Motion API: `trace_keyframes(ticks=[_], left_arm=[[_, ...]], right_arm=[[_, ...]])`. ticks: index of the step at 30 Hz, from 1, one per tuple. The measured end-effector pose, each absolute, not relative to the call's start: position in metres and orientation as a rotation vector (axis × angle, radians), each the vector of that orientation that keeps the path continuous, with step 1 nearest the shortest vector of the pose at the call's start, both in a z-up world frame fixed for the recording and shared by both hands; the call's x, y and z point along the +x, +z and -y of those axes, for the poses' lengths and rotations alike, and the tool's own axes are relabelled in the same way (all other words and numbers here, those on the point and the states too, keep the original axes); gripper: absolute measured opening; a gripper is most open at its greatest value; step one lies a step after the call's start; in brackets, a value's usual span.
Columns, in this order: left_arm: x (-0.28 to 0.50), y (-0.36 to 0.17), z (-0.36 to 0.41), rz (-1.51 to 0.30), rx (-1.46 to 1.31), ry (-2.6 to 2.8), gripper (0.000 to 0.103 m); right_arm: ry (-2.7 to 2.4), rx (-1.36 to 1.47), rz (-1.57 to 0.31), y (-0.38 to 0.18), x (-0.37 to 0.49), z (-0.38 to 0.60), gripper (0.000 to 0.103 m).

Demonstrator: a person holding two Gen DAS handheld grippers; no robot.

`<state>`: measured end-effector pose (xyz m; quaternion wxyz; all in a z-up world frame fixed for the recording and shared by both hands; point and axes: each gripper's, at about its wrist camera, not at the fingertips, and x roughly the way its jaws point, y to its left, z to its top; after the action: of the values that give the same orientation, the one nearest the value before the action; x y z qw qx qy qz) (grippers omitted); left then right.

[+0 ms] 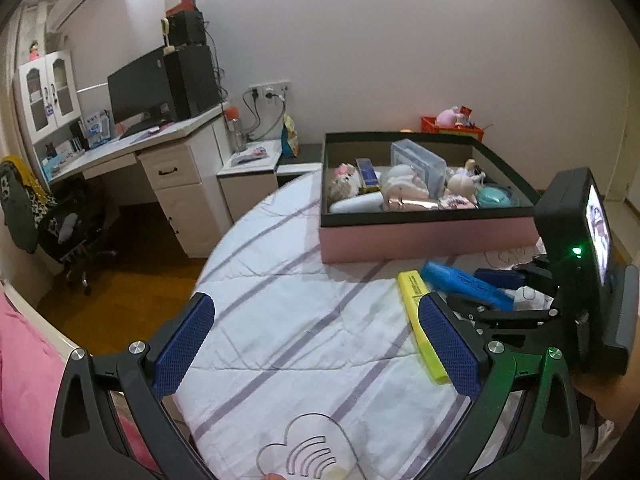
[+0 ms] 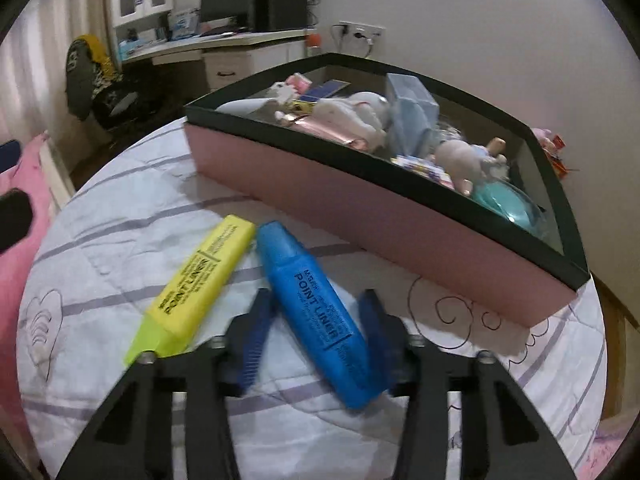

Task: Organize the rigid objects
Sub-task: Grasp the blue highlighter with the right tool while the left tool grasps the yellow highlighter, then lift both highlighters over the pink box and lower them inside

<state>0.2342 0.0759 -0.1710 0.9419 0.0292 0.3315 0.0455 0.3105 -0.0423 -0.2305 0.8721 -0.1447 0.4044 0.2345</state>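
While the left claw hangs spread wide above the striped white bedcover, holding nothing, the right claw is down among the markers. Its two blue fingers stand on either side of the blue highlighter, part open, with a visible gap on the left side of the marker's body; on the right side the finger sits very near the barrel, and I cannot tell whether it touches. The marker is not clamped.

The blue highlighter lies flat on the bedcover, tilted, its cap end pointing toward the pink box. Just beside it on the left lies the yellow highlighter, also flat, its far end close to the blue one's cap end so the two fan apart toward the camera. In the left wrist view the yellow highlighter runs partly behind the left claw's right finger, and the blue highlighter lies beyond it, with the right claw's body and lit screen over it.

The pink box, with its dark rim, rests on the bed just past the markers. It holds a clear plastic case, a teal round object, small dolls and other bits.

Across the room stands a white desk with a dark monitor.
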Motion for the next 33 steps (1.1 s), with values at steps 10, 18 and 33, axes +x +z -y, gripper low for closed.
trace_keyframes(ticks=[10, 18, 33], left_arm=[[0.269, -0.21, -0.034, -0.809, 0.042, -0.014, 0.103], [0.297, -0.243, -0.023, -0.931, 0.027, -0.029, 0.094], [0.285, -0.232, -0.021, -0.872, 0.091, -0.076, 0.026]], right_arm=[[0.34, -0.185, -0.861, -0.229, 0.286, 0.117, 0.026], [0.301, -0.097, -0.854, -0.234, 0.287, 0.148, 0.027], [0.321, -0.072, -0.86, -0.234, 0.286, 0.155, 0.027]])
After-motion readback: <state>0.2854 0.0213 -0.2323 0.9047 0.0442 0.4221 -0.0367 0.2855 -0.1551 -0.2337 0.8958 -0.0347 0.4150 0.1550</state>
